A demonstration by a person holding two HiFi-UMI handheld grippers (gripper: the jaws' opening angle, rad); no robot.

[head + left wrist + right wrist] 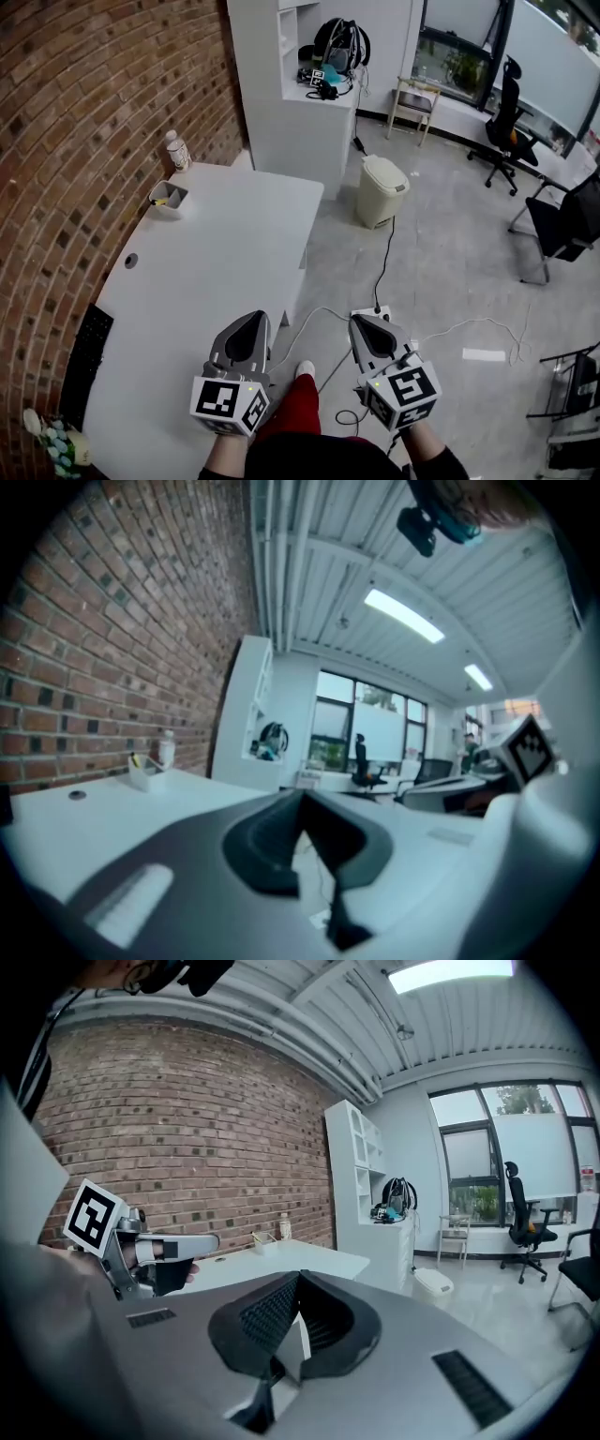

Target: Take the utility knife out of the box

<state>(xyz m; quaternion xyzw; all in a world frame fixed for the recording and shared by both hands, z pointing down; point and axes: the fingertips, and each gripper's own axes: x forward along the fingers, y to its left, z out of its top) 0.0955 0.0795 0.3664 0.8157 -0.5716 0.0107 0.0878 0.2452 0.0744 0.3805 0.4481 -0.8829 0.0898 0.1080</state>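
Note:
A small white open box (169, 198) stands at the far left of the white table (216, 281), near the brick wall. Something yellow pokes out of it, too small to identify. The box also shows far off in the left gripper view (145, 772) and in the right gripper view (264, 1239). My left gripper (255, 321) hovers over the table's near right edge, jaws shut and empty (302, 795). Beside the table, over the floor, my right gripper (361, 324) is also shut with nothing in it (298, 1277). Both are far from the box.
A plastic bottle (177, 150) stands behind the box. A white shelf unit (291, 94) rises beyond the table, with a beige waste bin (382, 190) beside it. Cables and a power strip (375, 313) lie on the floor. Office chairs (506, 127) stand at the right.

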